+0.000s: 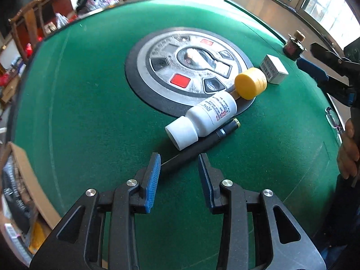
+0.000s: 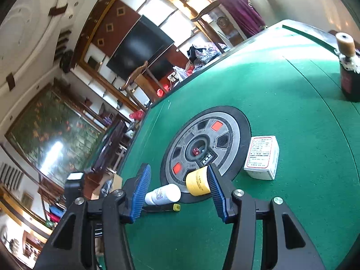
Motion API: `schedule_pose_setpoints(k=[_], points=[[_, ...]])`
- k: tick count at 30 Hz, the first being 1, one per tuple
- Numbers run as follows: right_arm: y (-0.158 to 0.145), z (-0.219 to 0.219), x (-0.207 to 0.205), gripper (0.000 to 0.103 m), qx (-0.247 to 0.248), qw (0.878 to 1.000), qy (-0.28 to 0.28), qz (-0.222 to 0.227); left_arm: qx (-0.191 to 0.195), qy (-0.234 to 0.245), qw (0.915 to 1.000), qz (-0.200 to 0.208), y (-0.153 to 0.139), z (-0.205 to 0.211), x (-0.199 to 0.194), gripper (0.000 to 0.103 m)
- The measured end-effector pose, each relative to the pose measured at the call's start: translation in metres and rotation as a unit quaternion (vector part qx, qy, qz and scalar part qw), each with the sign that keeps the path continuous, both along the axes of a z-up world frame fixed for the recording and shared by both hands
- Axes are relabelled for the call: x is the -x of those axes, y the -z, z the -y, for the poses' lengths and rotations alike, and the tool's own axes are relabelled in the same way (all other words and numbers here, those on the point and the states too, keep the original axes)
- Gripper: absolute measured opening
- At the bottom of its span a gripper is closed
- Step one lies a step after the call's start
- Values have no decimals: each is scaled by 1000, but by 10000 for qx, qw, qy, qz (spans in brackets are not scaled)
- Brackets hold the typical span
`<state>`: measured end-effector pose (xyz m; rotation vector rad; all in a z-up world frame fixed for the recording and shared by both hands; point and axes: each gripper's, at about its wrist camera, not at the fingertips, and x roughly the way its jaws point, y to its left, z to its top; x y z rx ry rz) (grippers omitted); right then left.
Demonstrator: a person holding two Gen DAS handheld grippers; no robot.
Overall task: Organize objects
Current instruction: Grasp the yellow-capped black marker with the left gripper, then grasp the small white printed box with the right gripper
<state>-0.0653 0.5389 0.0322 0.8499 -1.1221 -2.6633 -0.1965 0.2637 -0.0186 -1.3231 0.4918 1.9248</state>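
Note:
A white pill bottle (image 1: 202, 119) lies on its side on the green table (image 1: 78, 112), beside a black pen (image 1: 198, 148) with a gold tip. A yellow round jar (image 1: 249, 83) lies behind them and a small white box (image 1: 273, 68) behind that. My left gripper (image 1: 178, 164) is open just above the pen's near end, which lies between its fingers. My right gripper (image 2: 177, 173) is open and empty above the table; the bottle (image 2: 163, 194), jar (image 2: 198, 183) and box (image 2: 262, 157) lie ahead of it. It also shows at the right of the left wrist view (image 1: 315, 60).
A round metal control panel (image 1: 189, 67) with red buttons sits in the table's middle. A dark bottle with a cork stopper (image 2: 348, 67) stands at the far right edge. Glasses (image 1: 333, 119) lie at the right edge. A cardboard box (image 1: 24, 180) stands beside the table on the left.

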Motion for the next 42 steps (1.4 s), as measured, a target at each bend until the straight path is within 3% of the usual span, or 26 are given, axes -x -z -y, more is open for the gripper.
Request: schedule_pose_setpoints(k=[2, 5, 11, 15, 16, 18, 19, 22, 29, 34, 36, 38, 42], points=[[1, -1, 0, 52, 10, 10000, 2, 3, -26, -29, 10000, 14, 0, 0, 1, 34], [0, -5, -3, 52, -72, 9999, 95, 0, -329, -87, 9987, 372, -1, 3, -6, 34], [3, -22, -11, 52, -155, 9986, 478, 170, -100, -21, 9999, 25, 2, -21, -60, 34], [4, -29, -14, 53, -377, 9960, 746, 312, 211, -171, 9983, -513, 12, -39, -76, 34], [5, -30, -15, 54, -436, 9953, 787, 345, 211, -204, 9974, -659, 12, -42, -80, 28], [5, -33, -16, 56, -553, 9935, 899, 431, 124, -258, 9977, -608, 12, -42, -83, 15], [5, -33, -16, 57, -621, 9926, 930, 481, 125, -323, 9971, -678, 12, -42, -87, 14], [9, -30, -12, 59, -911, 9878, 1036, 722, -28, -530, 9947, -881, 13, -39, -96, 14], [26, -21, 9, 59, -1455, 9760, 1096, 1190, -341, -686, 9927, -932, 13, -30, -97, 14], [32, -8, 27, 59, -2090, 9592, 1070, 1573, -419, -695, 9903, -1125, 15, -31, -100, 15], [40, -5, 31, 54, -2203, 9545, 1020, 1730, -401, -678, 9900, -1168, 16, -32, -99, 15], [43, -6, 30, 35, -2284, 9502, 1042, 1847, -401, -674, 9897, -1196, 16, -32, -100, 15], [40, -13, 17, 34, -2318, 9487, 1171, 1805, -381, -682, 9894, -1225, 18, -34, -98, 15]])
